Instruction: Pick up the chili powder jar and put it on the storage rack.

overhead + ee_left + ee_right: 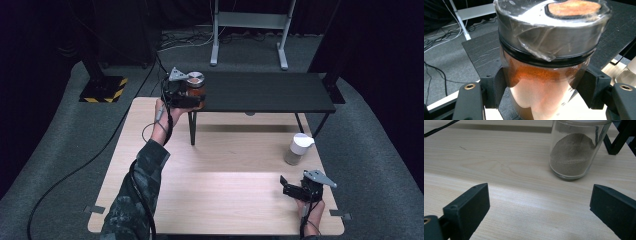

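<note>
At upper centre-left, the left claw (192, 98) gripped the orange-powder jar (195, 86) at the black shelf's (270, 92) left end, best lowered upright before release; at lower right, the right claw (290, 189) stood open near the white-lidded jar (299, 149).

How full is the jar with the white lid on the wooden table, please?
About half full. In the right gripper view, the white-lidded jar holds grey-brown powder heaped to roughly mid-height, with clear glass above it.
</note>
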`<state>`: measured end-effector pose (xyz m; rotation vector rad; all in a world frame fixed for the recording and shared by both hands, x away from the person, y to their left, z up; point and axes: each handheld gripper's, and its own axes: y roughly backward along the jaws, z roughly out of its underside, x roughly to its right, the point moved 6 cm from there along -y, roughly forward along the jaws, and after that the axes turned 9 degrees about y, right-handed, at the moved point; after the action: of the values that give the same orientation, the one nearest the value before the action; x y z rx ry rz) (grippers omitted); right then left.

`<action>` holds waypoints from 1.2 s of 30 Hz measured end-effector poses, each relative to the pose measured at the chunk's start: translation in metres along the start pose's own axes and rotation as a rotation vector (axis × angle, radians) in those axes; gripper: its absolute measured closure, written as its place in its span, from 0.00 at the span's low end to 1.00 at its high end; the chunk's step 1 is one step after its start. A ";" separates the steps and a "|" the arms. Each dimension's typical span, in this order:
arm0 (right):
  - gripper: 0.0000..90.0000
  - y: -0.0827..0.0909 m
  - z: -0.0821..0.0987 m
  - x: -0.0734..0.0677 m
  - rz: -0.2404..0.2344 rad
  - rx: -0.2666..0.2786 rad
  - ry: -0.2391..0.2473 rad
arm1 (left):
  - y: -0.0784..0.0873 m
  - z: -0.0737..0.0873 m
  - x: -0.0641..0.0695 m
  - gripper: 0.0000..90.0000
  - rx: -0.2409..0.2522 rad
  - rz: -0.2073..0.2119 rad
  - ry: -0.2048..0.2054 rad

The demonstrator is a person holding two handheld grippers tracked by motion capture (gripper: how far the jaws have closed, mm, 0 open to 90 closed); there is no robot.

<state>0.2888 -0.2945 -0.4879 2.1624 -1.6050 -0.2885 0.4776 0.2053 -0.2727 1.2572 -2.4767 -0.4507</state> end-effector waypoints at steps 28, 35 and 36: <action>0.01 0.000 0.000 0.000 0.000 0.002 -0.001 | -0.002 -0.012 0.001 0.34 -0.052 -0.021 -0.014; 0.01 0.000 0.000 0.000 -0.002 0.002 0.000 | 0.004 -0.020 0.000 0.20 -0.138 -0.001 -0.040; 0.01 0.000 0.000 0.000 -0.002 0.003 0.001 | 0.006 -0.021 0.000 0.17 -0.158 0.000 -0.051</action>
<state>0.2884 -0.2947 -0.4881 2.1654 -1.6041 -0.2858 0.4825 0.2055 -0.2513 1.1973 -2.4281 -0.6715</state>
